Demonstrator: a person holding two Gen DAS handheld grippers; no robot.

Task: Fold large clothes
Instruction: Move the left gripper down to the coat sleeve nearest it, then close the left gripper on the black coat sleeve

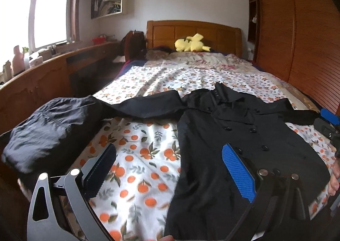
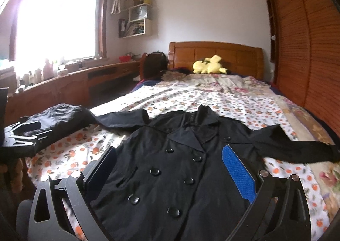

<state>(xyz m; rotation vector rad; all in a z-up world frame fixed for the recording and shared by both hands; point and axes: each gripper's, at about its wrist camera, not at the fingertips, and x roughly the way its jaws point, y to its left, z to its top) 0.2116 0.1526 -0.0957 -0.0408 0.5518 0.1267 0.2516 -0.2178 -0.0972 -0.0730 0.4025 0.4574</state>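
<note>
A black double-breasted coat (image 2: 170, 168) lies flat and unfolded on the bed (image 2: 244, 104), sleeves outstretched, both the left gripper (image 1: 170, 168) and right gripper (image 2: 170, 168) hovering empty, jaws apart; folding not begun.

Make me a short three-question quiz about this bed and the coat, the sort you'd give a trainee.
1. True or false: the black coat lies face up with both sleeves spread out.
2. What sits by the wooden headboard? A) a yellow plush toy B) a lamp C) a book
3. Fill in: the left gripper and right gripper have their fingers ____.

Key:
1. True
2. A
3. Open, holding nothing
</note>
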